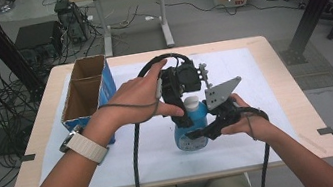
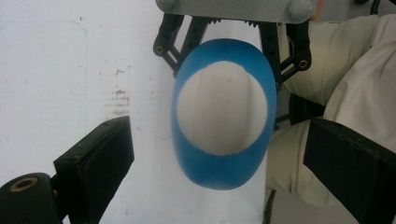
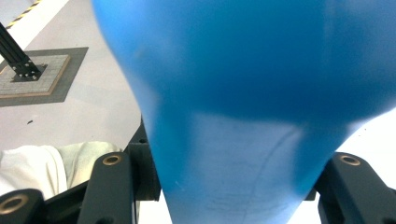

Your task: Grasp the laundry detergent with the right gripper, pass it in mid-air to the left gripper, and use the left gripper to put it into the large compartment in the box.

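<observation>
Cables, dark equipment stands and a second desk crowd the grey floor behind a pale wooden table point(image 1: 280, 55) topped with a white sheet point(image 1: 249, 85). At the sheet's centre stands a blue plastic bottle with a white cap point(image 1: 194, 122), upright, near the person's edge of the table. The right gripper point(image 1: 200, 133), grey three-cornered plate on top, comes in level from the right and pinches the bottle's lower body between its black jaws; in the right gripper view the blue wall point(image 3: 243, 116) sits tight between both pads. The left gripper point(image 1: 183, 113) hangs over the bottle and points down; in the left gripper view its jaws stand spread wide either side of the white cap point(image 2: 222, 107), touching nothing. A cable loops over the left hand point(image 1: 139, 95), which wears a pale wristband. At the table's left edge sits an open blue cardboard box point(image 1: 87, 93) with two compartments, both looking bare inside.
</observation>
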Motion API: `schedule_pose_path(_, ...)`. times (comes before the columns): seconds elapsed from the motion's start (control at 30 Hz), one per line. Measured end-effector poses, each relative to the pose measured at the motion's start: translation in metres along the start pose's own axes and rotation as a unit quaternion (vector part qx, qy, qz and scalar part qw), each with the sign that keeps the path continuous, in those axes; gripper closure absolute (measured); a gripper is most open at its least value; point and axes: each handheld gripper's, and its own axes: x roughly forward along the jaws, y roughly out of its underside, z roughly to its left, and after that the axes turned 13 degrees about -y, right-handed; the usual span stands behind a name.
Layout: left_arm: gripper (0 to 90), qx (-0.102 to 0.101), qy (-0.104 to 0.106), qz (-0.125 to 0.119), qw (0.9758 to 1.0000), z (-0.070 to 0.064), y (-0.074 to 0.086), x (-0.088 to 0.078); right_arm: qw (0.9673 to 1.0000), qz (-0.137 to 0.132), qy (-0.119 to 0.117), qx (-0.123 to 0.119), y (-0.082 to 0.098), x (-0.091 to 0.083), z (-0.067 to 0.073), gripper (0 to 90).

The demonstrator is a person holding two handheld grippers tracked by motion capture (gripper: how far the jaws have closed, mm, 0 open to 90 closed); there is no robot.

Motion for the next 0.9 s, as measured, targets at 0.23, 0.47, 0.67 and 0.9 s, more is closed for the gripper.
schedule_pose_path(0.23,9.0,0.001,0.005,0.0,1.0,0.001,-0.001,0.006,0.9999,0.005,0.005,-0.008,-0.002,0.0,0.0,43.1)
schedule_pose_path(0.47,9.6,0.003,0.013,0.002,0.9999,0.001,-0.002,0.012,0.9999,0.004,0.009,-0.012,-0.004,0.0,0.001,43.1)
schedule_pose_path(0.67,10.8,0.003,0.019,0.001,0.9998,0.002,-0.003,0.017,0.9999,-0.001,0.012,-0.009,-0.004,0.0,0.002,43.1)
schedule_pose_path(0.9,11.9,0.005,0.027,0.006,0.9996,0.001,-0.005,0.022,0.9998,0.0,0.014,-0.012,-0.004,0.0,0.003,43.1)
